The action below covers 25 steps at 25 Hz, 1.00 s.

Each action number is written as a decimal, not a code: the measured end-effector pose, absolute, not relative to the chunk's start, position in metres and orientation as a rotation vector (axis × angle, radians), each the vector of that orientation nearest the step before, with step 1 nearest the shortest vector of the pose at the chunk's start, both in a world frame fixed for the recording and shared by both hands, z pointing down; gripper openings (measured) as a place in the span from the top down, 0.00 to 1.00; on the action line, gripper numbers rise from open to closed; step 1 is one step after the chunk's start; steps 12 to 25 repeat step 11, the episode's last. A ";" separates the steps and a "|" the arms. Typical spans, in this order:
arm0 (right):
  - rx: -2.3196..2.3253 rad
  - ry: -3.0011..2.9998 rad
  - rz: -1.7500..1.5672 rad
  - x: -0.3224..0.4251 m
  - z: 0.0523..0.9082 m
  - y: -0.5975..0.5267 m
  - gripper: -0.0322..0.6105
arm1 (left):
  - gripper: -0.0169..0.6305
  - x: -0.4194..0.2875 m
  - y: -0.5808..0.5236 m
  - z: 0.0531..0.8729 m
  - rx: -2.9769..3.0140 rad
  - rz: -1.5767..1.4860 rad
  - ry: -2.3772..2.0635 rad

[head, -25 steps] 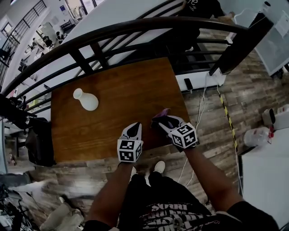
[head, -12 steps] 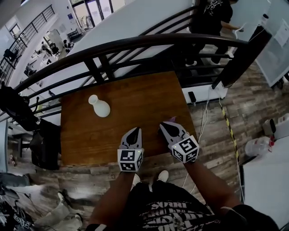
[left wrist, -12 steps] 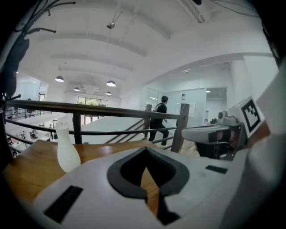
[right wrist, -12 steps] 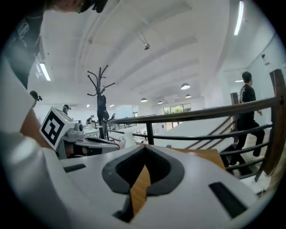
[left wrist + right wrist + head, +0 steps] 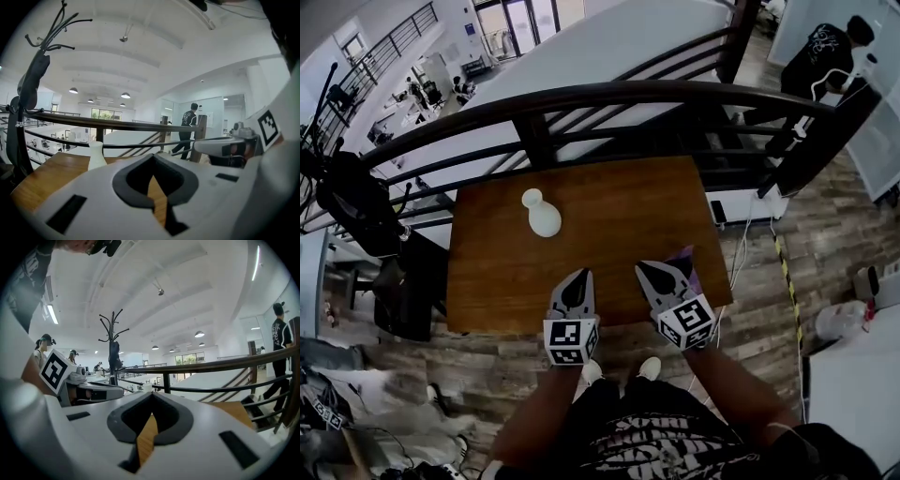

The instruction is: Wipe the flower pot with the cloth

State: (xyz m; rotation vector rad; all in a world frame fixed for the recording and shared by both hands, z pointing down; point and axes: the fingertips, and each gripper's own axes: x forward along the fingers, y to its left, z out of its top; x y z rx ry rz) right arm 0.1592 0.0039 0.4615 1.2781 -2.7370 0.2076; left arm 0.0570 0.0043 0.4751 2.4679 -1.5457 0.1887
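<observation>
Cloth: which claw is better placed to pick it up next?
Right. The purple cloth lies at the table's right edge beside the right claw; the left claw sits farther off. Both claws are shut and empty.

The cloth (image 5: 689,266) is mostly hidden behind the right claw (image 5: 649,270) — only 1 purple edge shows.

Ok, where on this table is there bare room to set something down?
The far right half of the wooden table, between the white flower pot and the right edge, is bare, and so is the near-left corner. The near edge is crowded: left tool, right tool and purple cloth.
</observation>
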 end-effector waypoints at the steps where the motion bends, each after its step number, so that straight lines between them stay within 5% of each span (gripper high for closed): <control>1: 1.271 -2.736 0.213 0.156 0.464 0.005 0.95 | 0.98 0.052 0.006 0.478 2.463 0.192 -1.550; 25: 1.257 -2.730 0.193 0.122 0.457 0.004 0.95 | 0.98 0.014 0.013 0.482 2.439 0.196 -1.557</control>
